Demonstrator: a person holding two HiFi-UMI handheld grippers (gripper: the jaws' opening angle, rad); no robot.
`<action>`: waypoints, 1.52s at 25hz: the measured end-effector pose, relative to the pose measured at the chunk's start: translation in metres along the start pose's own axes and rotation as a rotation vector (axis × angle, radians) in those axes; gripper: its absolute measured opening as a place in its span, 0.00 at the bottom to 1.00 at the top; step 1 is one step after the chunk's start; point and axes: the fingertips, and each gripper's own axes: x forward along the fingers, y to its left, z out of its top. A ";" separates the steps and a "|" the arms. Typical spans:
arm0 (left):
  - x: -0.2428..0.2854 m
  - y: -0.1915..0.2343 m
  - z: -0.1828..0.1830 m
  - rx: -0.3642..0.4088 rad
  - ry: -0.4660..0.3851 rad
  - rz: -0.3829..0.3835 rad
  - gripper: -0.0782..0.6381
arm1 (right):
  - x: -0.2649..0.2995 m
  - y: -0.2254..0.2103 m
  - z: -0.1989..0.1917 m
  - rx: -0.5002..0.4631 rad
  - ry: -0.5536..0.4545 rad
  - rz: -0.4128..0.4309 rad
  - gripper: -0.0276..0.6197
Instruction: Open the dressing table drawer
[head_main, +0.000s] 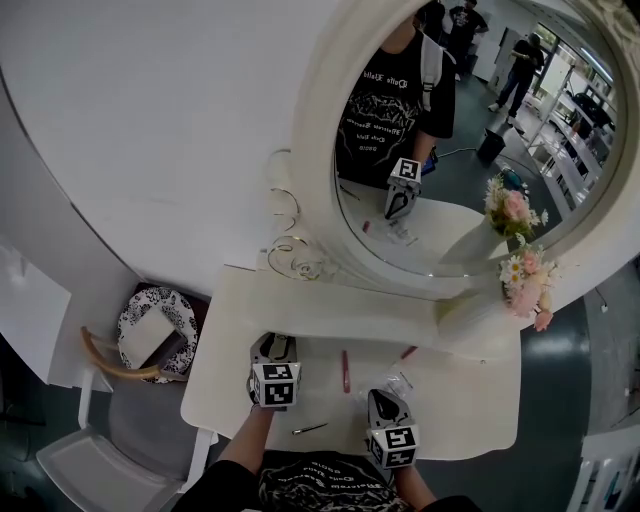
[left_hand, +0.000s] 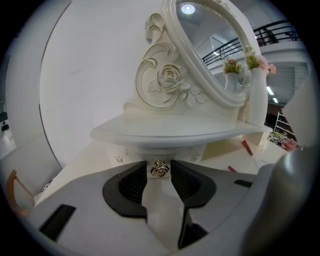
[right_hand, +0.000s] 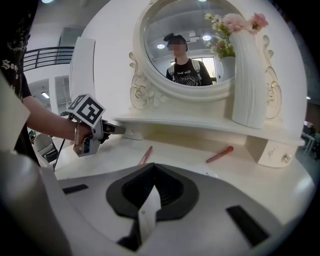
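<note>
The cream dressing table has a small drawer under the left end of its raised shelf, fronted by a gold rose-shaped knob. My left gripper points at that drawer, and its two dark pads close on the knob from either side. It also shows as the left gripper from above and the left gripper at the shelf's left end. My right gripper hovers over the tabletop, jaws together and holding nothing, and shows as the right gripper near the front edge.
A second small drawer sits under the shelf's right end. A white vase of flowers stands on the shelf before the oval mirror. Two red sticks and a dark pen lie on the top. A chair stands left.
</note>
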 end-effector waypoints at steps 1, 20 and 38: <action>0.000 0.000 0.000 0.000 -0.001 0.003 0.33 | 0.001 0.001 0.001 -0.007 -0.002 0.003 0.06; 0.000 -0.002 -0.002 -0.040 0.032 0.004 0.25 | -0.005 0.000 0.010 -0.056 -0.025 0.035 0.06; -0.010 0.000 -0.010 -0.054 0.038 0.029 0.25 | -0.020 -0.016 0.007 -0.059 -0.041 0.039 0.06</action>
